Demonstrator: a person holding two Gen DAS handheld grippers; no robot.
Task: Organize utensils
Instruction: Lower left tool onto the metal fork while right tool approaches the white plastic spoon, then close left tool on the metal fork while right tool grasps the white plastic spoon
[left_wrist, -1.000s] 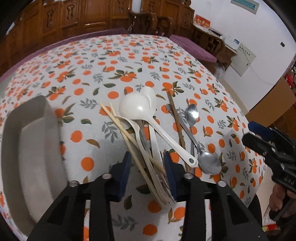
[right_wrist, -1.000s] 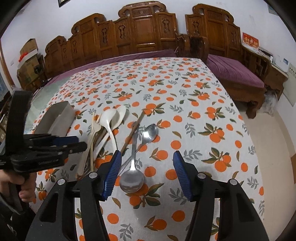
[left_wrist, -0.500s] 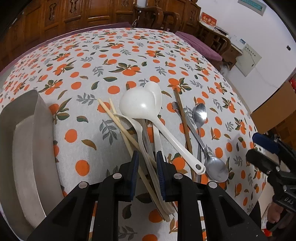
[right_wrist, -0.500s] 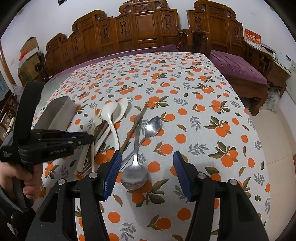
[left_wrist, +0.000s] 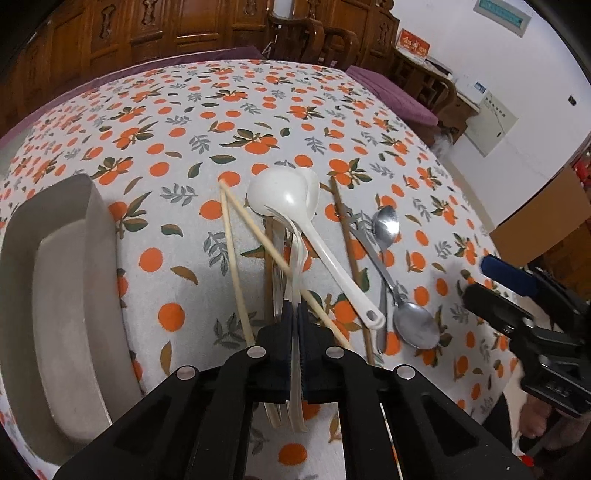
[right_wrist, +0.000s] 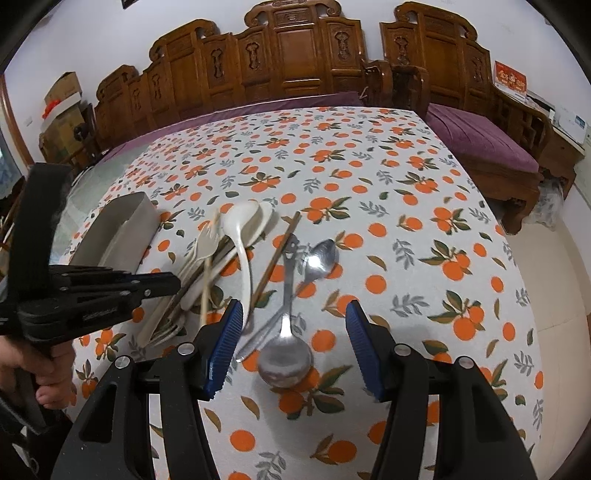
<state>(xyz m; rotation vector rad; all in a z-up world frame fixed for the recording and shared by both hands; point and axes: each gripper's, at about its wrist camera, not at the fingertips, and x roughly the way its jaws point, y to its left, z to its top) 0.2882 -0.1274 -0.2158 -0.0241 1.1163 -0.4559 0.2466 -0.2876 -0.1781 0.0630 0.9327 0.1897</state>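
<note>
My left gripper (left_wrist: 294, 314) is shut on the handle of a white plastic fork (left_wrist: 295, 254), lifted a little off the tablecloth; the fork's head also shows in the right wrist view (right_wrist: 207, 242). Under it lie pale chopsticks (left_wrist: 231, 251), a white ladle (left_wrist: 284, 201), a dark chopstick (left_wrist: 345, 232) and two steel spoons (left_wrist: 415, 326). My right gripper (right_wrist: 293, 341) is open and empty, its jaws either side of a steel spoon (right_wrist: 284, 360). The left gripper also shows in the right wrist view (right_wrist: 162, 282).
A grey metal tray (left_wrist: 55, 295) stands left of the utensil pile; it also shows in the right wrist view (right_wrist: 122, 225). Carved wooden benches (right_wrist: 295, 62) line the far side of the table. The table's right edge drops to the floor.
My left gripper's jaws closed from wide open onto the white fork handle and raised it slightly. The right gripper stayed open, shifting little.
</note>
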